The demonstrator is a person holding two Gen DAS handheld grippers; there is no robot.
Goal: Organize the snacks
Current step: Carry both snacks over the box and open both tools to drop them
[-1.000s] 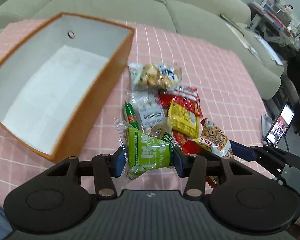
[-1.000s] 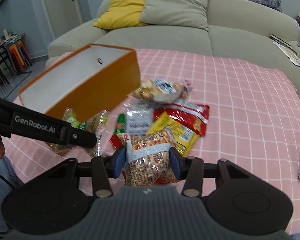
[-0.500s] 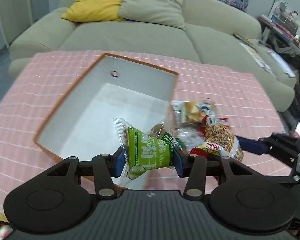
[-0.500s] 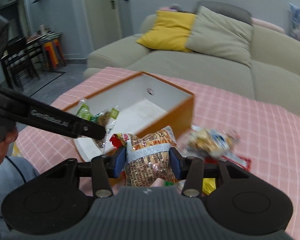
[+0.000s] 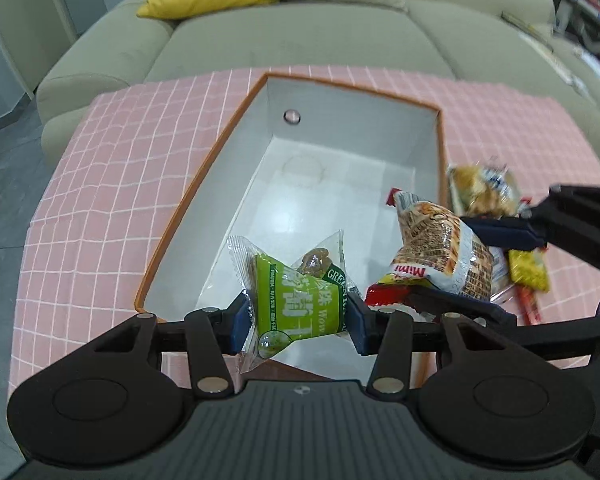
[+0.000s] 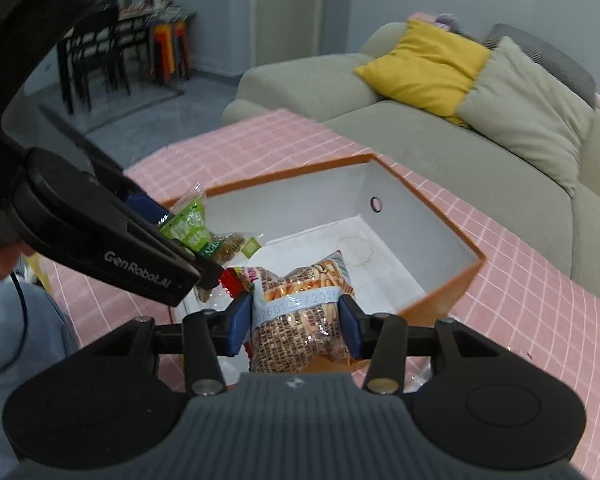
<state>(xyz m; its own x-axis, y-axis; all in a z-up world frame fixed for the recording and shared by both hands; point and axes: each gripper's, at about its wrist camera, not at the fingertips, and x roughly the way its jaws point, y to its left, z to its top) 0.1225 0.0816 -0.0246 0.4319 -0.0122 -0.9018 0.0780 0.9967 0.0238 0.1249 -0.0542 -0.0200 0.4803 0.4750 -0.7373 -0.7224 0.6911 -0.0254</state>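
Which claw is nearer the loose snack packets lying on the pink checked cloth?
Right. The right claw hangs beside the loose snack packets; the left claw is farther away, over the orange box.

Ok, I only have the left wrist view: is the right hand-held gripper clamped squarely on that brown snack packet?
Observer: Yes, on the right wrist view both blue pads of the right hand-held gripper pinch the brown snack packet at its waist.
Operator: Is it lined up with the box?
Observer: From there it sits over the orange box's near corner, white floor just ahead.
Operator: And my green packet?
Observer: The green packet pokes out of the left hand-held gripper, by the box's left rim.
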